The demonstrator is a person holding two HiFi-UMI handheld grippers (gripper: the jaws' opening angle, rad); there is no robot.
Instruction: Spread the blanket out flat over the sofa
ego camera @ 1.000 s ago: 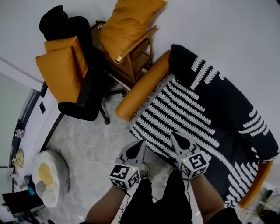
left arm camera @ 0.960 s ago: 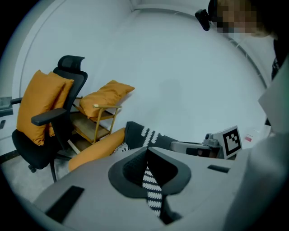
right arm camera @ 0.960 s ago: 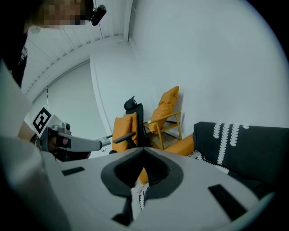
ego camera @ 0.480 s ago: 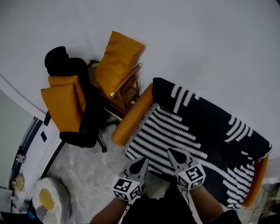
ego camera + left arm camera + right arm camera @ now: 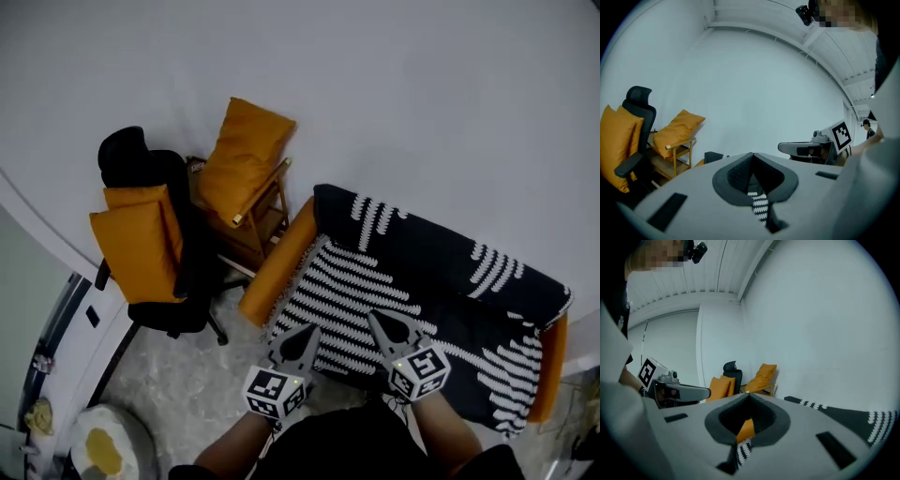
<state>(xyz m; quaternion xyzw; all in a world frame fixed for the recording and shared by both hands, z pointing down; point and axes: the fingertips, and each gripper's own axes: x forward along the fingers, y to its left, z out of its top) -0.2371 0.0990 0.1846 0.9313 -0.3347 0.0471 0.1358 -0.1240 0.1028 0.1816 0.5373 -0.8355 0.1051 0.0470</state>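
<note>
The black blanket with white stripes (image 5: 394, 281) lies spread over the orange sofa (image 5: 277, 262), covering its seat and backrest; only the left armrest and the right end stay bare. Both grippers hover in front of the sofa's front edge, side by side and level. My left gripper (image 5: 306, 330) is shut with nothing in it, and so is my right gripper (image 5: 377, 319). In the left gripper view the closed jaws (image 5: 752, 154) point at the wall, and a strip of blanket (image 5: 760, 206) shows below them. The right gripper view shows its shut jaws (image 5: 749, 394) the same way.
A black office chair (image 5: 178, 272) with an orange cushion (image 5: 136, 239) stands left of the sofa. Beside it is a wooden chair (image 5: 258, 211) holding another orange cushion (image 5: 244, 164). A white wall runs behind. A round white object (image 5: 103, 450) sits on the floor at lower left.
The head view has drawn back and tilted up, so the sofa looks smaller and more wall shows. Both grippers stay shut and keep their place side by side before the sofa.
</note>
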